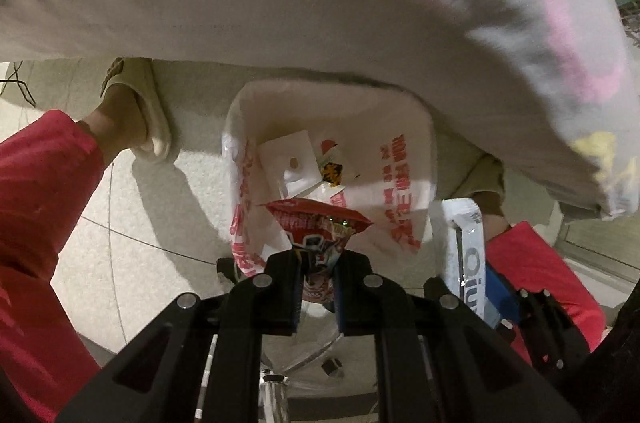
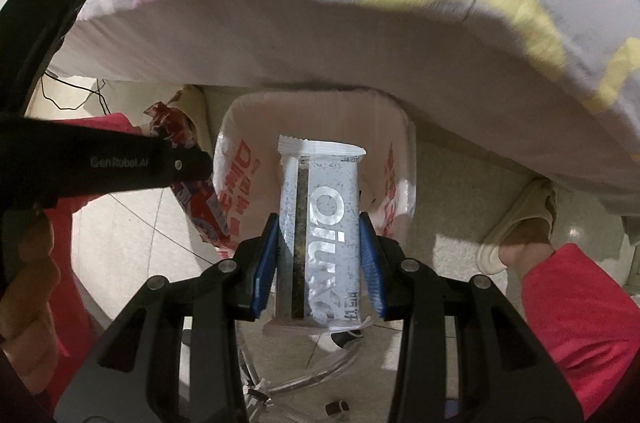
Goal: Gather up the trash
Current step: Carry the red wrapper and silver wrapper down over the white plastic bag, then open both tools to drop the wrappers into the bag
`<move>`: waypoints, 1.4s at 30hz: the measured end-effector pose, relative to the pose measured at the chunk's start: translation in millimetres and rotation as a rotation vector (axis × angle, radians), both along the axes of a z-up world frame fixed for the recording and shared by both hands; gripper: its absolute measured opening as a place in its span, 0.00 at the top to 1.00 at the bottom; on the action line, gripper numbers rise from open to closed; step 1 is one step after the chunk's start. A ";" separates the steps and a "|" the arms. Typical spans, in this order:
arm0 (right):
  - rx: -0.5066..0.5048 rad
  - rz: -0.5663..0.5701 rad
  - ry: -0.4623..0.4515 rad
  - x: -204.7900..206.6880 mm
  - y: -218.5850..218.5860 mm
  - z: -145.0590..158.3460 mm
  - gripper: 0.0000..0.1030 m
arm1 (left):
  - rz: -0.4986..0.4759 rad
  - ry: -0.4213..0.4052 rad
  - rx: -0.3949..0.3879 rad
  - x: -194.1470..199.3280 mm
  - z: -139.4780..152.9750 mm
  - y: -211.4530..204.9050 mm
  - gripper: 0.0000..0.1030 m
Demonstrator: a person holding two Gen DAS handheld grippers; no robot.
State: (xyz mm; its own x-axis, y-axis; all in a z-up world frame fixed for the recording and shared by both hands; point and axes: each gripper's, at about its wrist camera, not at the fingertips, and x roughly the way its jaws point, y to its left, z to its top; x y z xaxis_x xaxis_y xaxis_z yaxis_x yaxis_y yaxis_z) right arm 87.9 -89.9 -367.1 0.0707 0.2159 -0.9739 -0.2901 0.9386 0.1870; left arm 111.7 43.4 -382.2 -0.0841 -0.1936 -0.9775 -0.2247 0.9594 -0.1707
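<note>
Left claw [image 1: 316,287] clenched on red snack wrapper [image 1: 320,227] above open white bag [image 1: 400,151]; paper scraps [image 1: 294,163] inside. Right claw [image 2: 318,259] grasping pale-blue wrapper [image 2: 320,223] over same bag.

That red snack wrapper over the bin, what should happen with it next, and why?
Probably open the left gripper and let the red snack wrapper drop. It hangs pinched between the gripper's fingers right above the open mouth of the bag-lined trash bin, which already holds some scraps. The right gripper, clamped on the white wrapper, could follow.
</note>
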 end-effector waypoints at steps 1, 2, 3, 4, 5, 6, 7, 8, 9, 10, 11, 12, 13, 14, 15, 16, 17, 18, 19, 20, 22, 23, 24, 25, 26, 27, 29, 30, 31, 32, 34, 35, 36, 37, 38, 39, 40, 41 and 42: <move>-0.008 -0.001 0.006 0.7 0.4 -6.0 0.63 | 0.002 0.009 -0.002 -0.2 -4.2 0.1 0.88; -0.009 -0.003 0.010 0.7 0.7 -9.9 0.63 | 0.003 0.018 -0.006 -0.3 -8.0 0.1 0.88; -0.011 -0.004 0.013 1.1 -0.1 -13.5 0.63 | 0.004 0.023 -0.009 -0.1 -10.8 0.1 0.88; -0.020 -0.004 0.015 2.4 -0.3 -18.1 0.63 | 0.000 0.028 -0.006 0.6 -15.7 -0.5 0.88; -0.024 -0.005 0.017 1.6 -1.3 -21.0 0.63 | 0.001 0.033 -0.003 0.7 -18.8 -0.3 0.88; -0.026 -0.005 0.019 1.4 -3.3 -24.0 0.63 | 0.002 0.040 -0.005 0.8 -21.6 0.1 0.88; -0.032 -0.007 0.027 2.0 -4.1 -28.7 0.63 | 0.003 0.052 -0.010 1.3 -26.3 0.0 0.88; -0.033 -0.009 0.036 3.3 -4.9 -33.6 0.63 | 0.005 0.058 -0.010 1.7 -29.9 0.3 0.88; -0.035 -0.012 0.044 3.8 -5.3 -38.2 0.63 | 0.002 0.063 -0.005 2.0 -32.8 0.0 0.88; -0.039 -0.012 0.048 4.2 -4.4 -40.6 0.63 | 0.001 0.069 0.003 2.3 -37.0 -0.1 0.88; -0.041 -0.011 0.055 4.5 -4.3 -43.8 0.63 | 0.001 0.077 0.002 3.0 -40.8 0.4 0.88; -0.041 -0.010 0.060 5.1 -1.8 -47.0 0.63 | 0.002 0.084 0.001 3.4 -44.2 0.7 0.88; -0.039 -0.012 0.070 6.0 -0.9 -51.6 0.63 | 0.001 0.090 0.011 4.2 -48.0 0.4 0.88; -0.038 -0.012 0.077 7.9 -1.0 -54.1 0.63 | -0.002 0.096 0.021 4.9 -51.9 -0.3 0.88; -0.037 -0.014 0.084 9.2 -0.3 -57.8 0.63 | -0.002 0.102 0.020 5.2 -54.9 -1.2 0.88; -0.035 -0.018 0.093 10.2 0.3 -62.3 0.63 | -0.001 0.111 0.018 6.0 -59.2 -1.9 0.88; -0.033 -0.024 0.104 11.6 0.5 -67.3 0.63 | -0.002 0.114 0.020 6.2 -61.8 -2.8 0.88; -0.033 -0.028 0.111 12.6 0.4 -71.1 0.63 | -0.001 0.117 0.023 7.0 -65.0 -3.5 0.88; -0.033 -0.033 0.121 13.8 0.6 -76.2 0.63 | -0.002 0.122 0.026 7.5 -67.8 -4.0 0.88; -0.034 -0.035 0.125 14.4 0.5 -79.1 0.63 | -0.004 0.126 0.028 8.1 -69.9 -4.6 0.88; -0.041 -0.037 0.133 15.9 1.2 -83.2 0.63 | -0.002 0.138 0.030 9.2 -75.7 -4.8 0.88; -0.045 -0.039 0.136 16.7 1.2 -85.8 0.63 | 0.003 0.145 0.030 9.5 -79.0 -4.6 0.88; -0.048 -0.041 0.140 17.6 0.9 -88.3 0.63 | 0.007 0.153 0.030 9.9 -81.5 -4.0 0.88; -0.048 -0.046 0.149 18.9 0.8 -92.6 0.63 | 0.013 0.161 0.032 10.3 -84.9 -3.3 0.88; -0.046 -0.048 0.155 20.8 1.1 -95.7 0.63 | 0.015 0.163 0.034 10.5 -86.7 -3.3 0.88; -0.044 -0.050 0.160 21.7 1.3 -97.4 0.63 | 0.017 0.167 0.039 11.1 -89.4 -3.4 0.88; -0.044 -0.046 0.164 22.6 3.7 -101.1 0.63 | 0.026 0.178 0.033 12.9 -94.7 -4.2 0.88; -0.044 -0.041 0.167 22.8 5.4 -102.8 0.63 | 0.031 0.184 0.026 13.5 -97.2 -4.9 0.88; -0.042 -0.038 0.169 22.7 5.2 -103.5 0.63 | 0.030 0.186 0.026 13.8 -98.0 -5.5 0.88; -0.040 -0.036 0.171 22.6 6.5 -103.4 0.63 | 0.029 0.186 0.024 14.3 -99.3 -6.1 0.88; -0.040 -0.028 0.172 22.4 8.8 -104.4 0.63 | 0.032 0.189 0.023 14.8 -101.3 -6.8 0.88; -0.040 -0.027 0.173 23.1 9.9 -104.8 0.63 | 0.033 0.190 0.018 15.1 -102.3 -7.2 0.88; -0.040 -0.026 0.175 23.4 10.6 -105.6 0.63 | 0.033 0.191 0.020 15.4 -103.2 -7.4 0.88; -0.039 -0.027 0.177 23.2 11.7 -106.7 0.63 | 0.032 0.192 0.021 15.9 -104.1 -7.5 0.88; -0.039 -0.027 0.178 23.8 11.8 -107.6 0.63 | 0.035 0.193 0.019 16.6 -105.0 -7.3 0.88; -0.039 -0.027 0.179 24.3 11.3 -108.0 0.63 | 0.037 0.197 0.018 16.9 -106.3 -7.3 0.88; -0.041 -0.026 0.180 24.5 11.9 -108.2 0.63 | 0.043 0.203 0.016 17.0 -108.3 -6.9 0.88; -0.041 -0.025 0.182 24.7 12.7 -108.6 0.63 | 0.045 0.205 0.014 17.5 -109.0 -6.2 0.88; -0.042 -0.025 0.183 24.8 13.3 -108.7 0.63 | 0.048 0.214 0.016 17.6 -110.8 -6.1 0.86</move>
